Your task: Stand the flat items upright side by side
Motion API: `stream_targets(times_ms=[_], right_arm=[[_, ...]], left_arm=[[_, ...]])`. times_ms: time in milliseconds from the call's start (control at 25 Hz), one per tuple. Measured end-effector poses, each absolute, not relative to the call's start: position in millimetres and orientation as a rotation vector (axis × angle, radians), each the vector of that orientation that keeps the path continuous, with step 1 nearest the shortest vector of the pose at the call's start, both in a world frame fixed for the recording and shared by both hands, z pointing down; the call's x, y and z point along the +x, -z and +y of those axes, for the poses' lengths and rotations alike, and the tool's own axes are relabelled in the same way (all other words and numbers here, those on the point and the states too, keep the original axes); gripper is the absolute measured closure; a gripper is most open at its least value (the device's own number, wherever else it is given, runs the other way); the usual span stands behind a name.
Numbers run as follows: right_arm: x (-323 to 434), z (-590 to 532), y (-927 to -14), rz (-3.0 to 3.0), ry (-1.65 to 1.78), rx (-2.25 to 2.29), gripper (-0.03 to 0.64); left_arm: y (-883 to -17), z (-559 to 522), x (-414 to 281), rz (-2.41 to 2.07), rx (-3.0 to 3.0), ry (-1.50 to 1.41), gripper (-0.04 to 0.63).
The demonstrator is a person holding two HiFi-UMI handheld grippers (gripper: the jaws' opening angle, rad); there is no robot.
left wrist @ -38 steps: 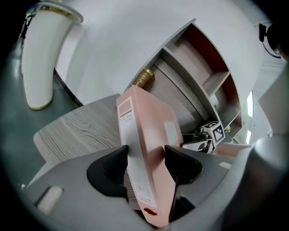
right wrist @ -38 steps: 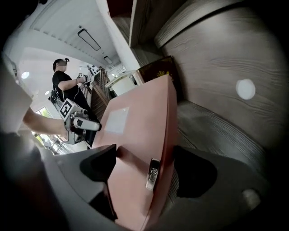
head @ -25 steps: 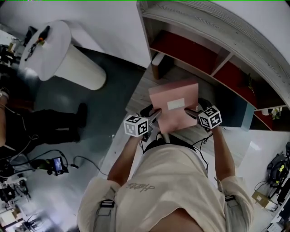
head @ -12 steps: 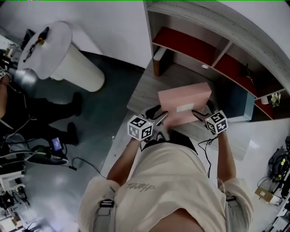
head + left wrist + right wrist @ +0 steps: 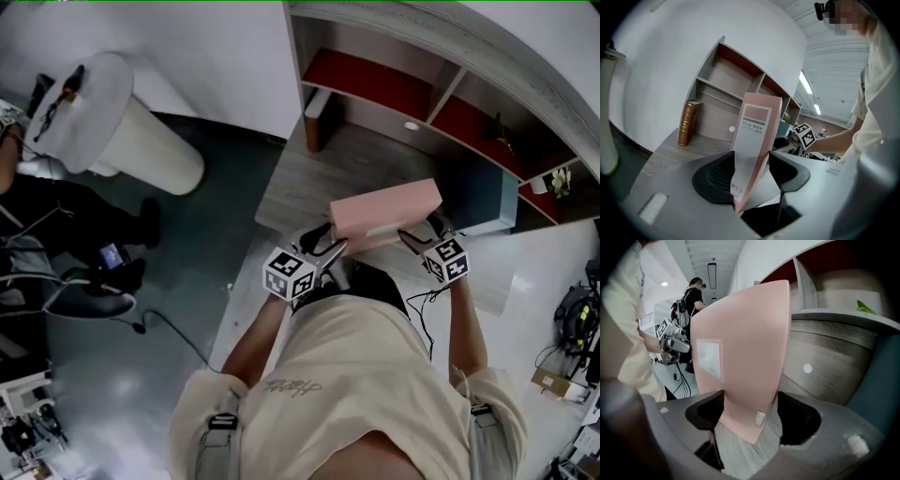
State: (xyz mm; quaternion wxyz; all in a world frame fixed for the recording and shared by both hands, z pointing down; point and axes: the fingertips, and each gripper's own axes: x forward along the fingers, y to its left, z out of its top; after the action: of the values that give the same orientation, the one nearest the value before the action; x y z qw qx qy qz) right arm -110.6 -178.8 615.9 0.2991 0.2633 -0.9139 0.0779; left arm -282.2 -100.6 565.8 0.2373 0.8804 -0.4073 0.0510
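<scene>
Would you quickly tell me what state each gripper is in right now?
Left gripper: closed on the pink file box.
Right gripper: closed on the same box's other end, its jaws having just been closing.

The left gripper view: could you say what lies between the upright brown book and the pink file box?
Only bare grey wood-grain desktop, as the left gripper view shows.

all views are bright and evenly lit by ceiling strip lights [image 5: 805,82], with a pale sheen on the grey floor [image 5: 131,375] and only soft shadows. both gripper views bulge strongly and fade to black at their round edges. the pink file box [image 5: 740,348] looks sharp.
</scene>
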Motion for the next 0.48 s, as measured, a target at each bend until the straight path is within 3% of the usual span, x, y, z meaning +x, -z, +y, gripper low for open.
stream_targets(times_ms=[400,480], right_arm=[[-98,-166,-621,-2.412,-0.28,0.767,0.272],[-96,-162,-624,-2.4,-0.294,0.776,0.272]], left_arm=[[-585,-103,-280,-0.964,2.536,-0.251,0.186],[-592,-101,-272,-0.87,2.578,-0.311,0.192]])
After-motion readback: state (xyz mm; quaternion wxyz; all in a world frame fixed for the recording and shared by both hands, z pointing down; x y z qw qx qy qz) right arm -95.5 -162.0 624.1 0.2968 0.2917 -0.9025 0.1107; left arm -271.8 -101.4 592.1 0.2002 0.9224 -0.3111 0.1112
